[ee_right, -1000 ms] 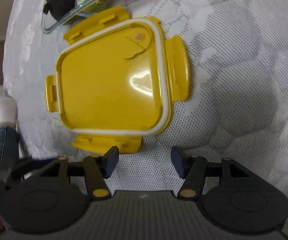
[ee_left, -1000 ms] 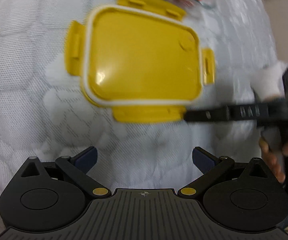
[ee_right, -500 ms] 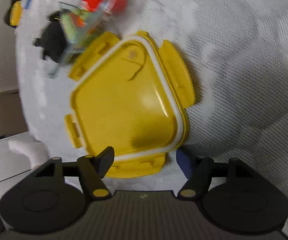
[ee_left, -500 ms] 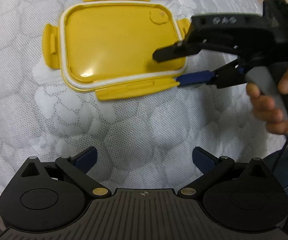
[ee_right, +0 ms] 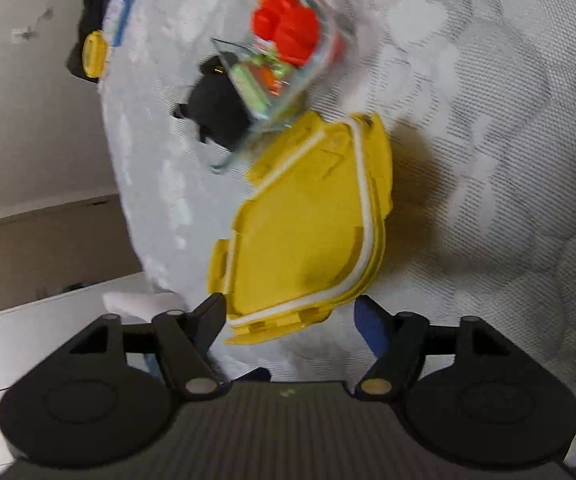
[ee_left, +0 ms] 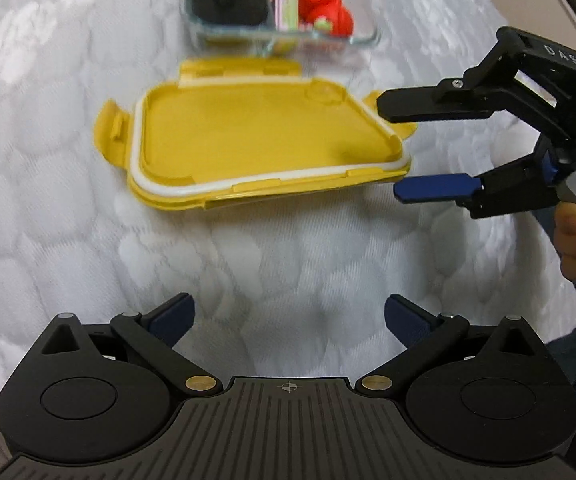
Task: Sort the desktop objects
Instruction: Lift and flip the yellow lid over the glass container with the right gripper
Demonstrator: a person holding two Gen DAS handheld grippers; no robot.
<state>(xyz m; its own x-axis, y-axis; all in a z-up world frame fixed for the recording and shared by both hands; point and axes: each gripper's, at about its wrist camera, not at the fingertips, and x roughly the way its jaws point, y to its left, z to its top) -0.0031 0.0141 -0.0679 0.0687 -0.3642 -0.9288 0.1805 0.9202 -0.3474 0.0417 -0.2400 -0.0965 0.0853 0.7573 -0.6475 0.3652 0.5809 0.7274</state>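
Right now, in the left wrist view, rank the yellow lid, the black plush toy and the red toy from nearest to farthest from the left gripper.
1. yellow lid: straight ahead of the left gripper, on the white quilted cover.
2. black plush toy: beyond the lid, left end of the glass container.
3. red toy: right end of that container; too close to the plush to call.
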